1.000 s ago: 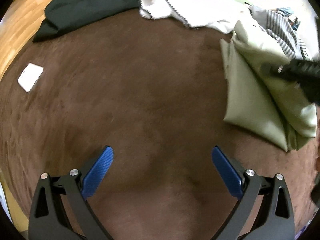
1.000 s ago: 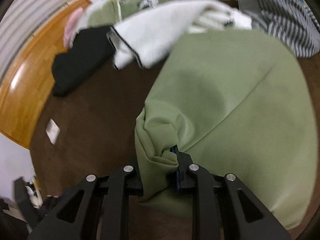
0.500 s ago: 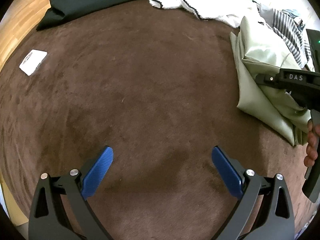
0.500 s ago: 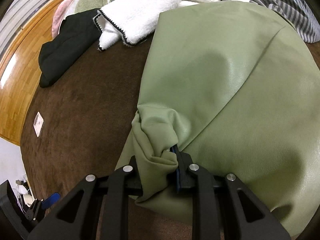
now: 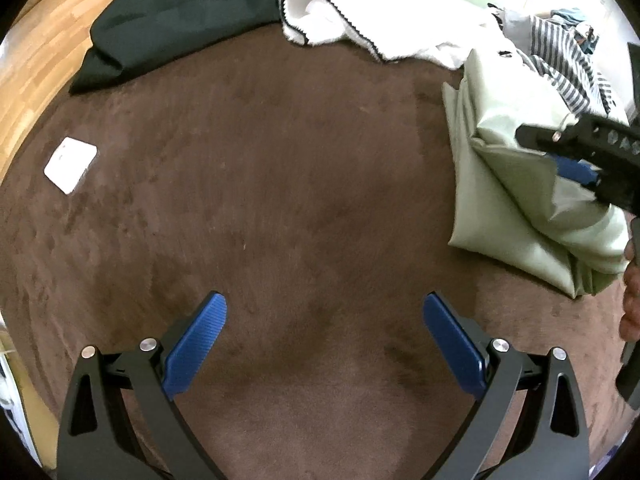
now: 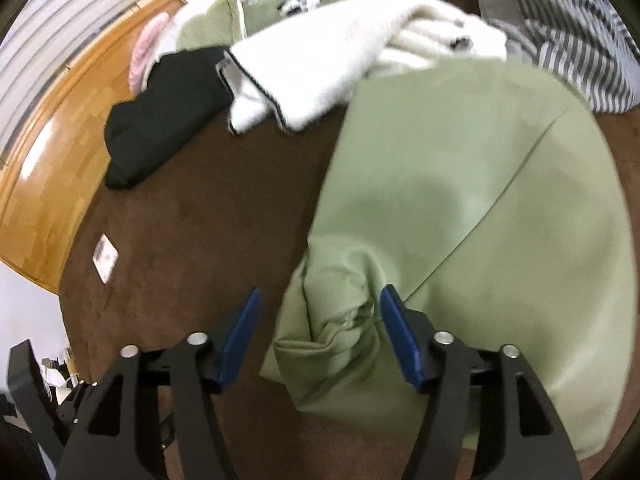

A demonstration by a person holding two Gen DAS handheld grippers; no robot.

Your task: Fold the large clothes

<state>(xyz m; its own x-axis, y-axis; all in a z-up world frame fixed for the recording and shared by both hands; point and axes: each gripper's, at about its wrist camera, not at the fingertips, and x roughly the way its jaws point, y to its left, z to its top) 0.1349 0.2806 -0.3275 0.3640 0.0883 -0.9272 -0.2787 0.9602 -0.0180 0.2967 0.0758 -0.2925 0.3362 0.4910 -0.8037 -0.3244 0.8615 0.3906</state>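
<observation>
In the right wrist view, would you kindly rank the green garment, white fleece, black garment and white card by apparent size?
1. green garment, though nearest the camera
2. white fleece
3. black garment
4. white card

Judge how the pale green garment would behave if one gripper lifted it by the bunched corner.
The green garment would probably sag and unfold, since it creases softly at the bunched corner. Its faint sheen hints that it may slip between the fingers. The right gripper stands open around that bunch.
</observation>
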